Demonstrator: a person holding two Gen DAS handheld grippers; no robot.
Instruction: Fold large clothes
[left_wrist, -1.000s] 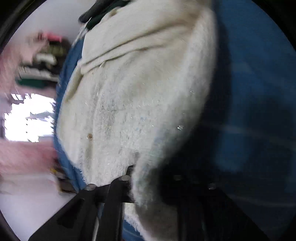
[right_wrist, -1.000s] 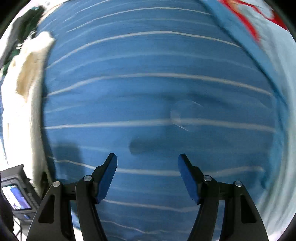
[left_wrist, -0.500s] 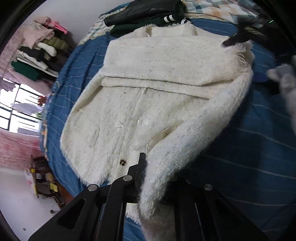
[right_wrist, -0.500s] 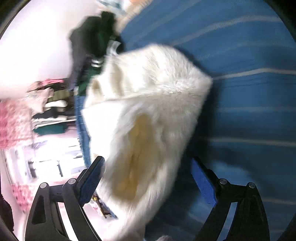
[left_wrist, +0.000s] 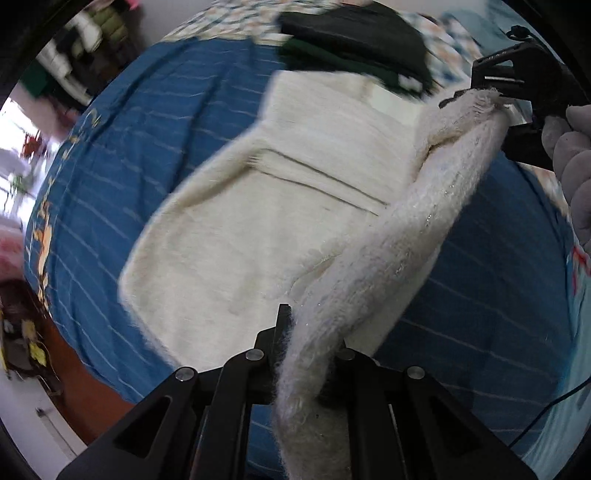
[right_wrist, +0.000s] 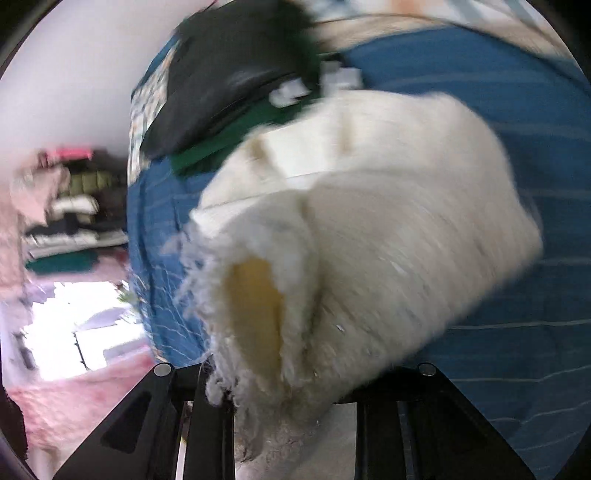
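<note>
A fluffy cream cardigan lies spread on a blue striped bed sheet. My left gripper is shut on the cardigan's near side edge, which rises as a thick roll toward the upper right. There my right gripper, held by a gloved hand, is shut on the far end of the same edge. In the right wrist view the right gripper pinches the frayed cream edge, which fills the view; a yellowish lining shows in the fold.
A pile of black and dark green clothes lies on the bed just beyond the cardigan, also in the right wrist view. The bed's edge and floor are at the left. Shelves of folded clothes stand by a bright window.
The right gripper swung from over bare sheet to the cardigan and shut on its far edge. The left gripper kept its hold, and the edge between them has lifted off the sheet.
</note>
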